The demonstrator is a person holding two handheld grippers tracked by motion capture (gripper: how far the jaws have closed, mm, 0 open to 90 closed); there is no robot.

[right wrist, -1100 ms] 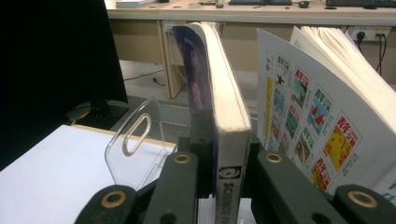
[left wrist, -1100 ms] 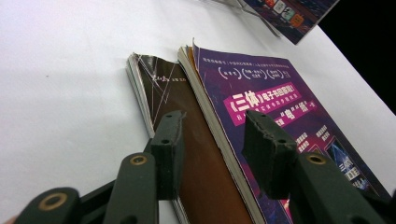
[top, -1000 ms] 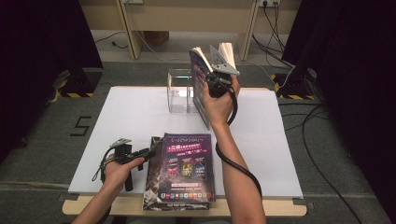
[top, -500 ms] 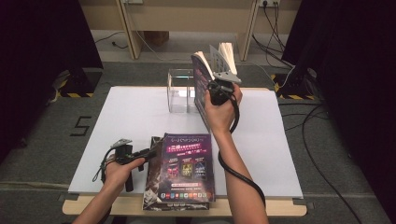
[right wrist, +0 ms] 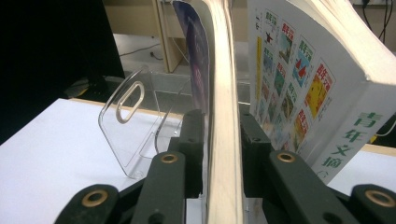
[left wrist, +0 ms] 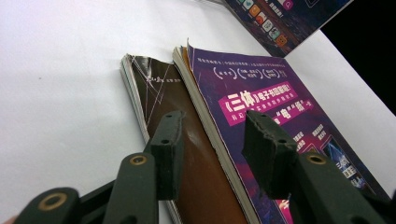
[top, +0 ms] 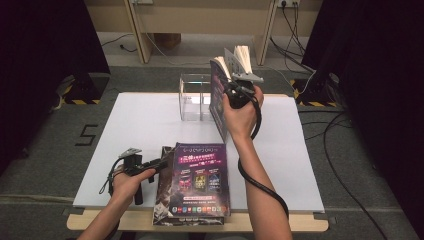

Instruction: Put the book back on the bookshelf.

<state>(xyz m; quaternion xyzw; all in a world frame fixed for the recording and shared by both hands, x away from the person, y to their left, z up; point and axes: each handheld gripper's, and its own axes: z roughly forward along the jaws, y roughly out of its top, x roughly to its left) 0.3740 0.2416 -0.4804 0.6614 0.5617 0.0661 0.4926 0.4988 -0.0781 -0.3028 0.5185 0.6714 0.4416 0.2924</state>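
My right gripper (top: 227, 91) is raised over the back of the table, shut on a purple-covered magazine (top: 218, 102) that stands upright and edge-on (right wrist: 219, 93). A white-backed book (right wrist: 289, 88) with small cover pictures rises just outside the right jaw; what holds it is hidden. A clear acrylic stand (top: 194, 97) sits just left of the magazine. My left gripper (top: 161, 163) rests low at the table's front, open (left wrist: 212, 128), against the left edge of a flat stack: a purple magazine (left wrist: 261, 102) on a dark brown one (left wrist: 154, 88).
The white table top (top: 140, 125) ends close behind the flat stack (top: 200, 180), which overhangs the front edge. Black cables trail from both grippers. Dark curtains stand on both sides, with wooden legs and floor cables beyond the table.
My right gripper has shifted slightly right with the upright magazine, which has turned more edge-on. The left gripper has stayed in place.
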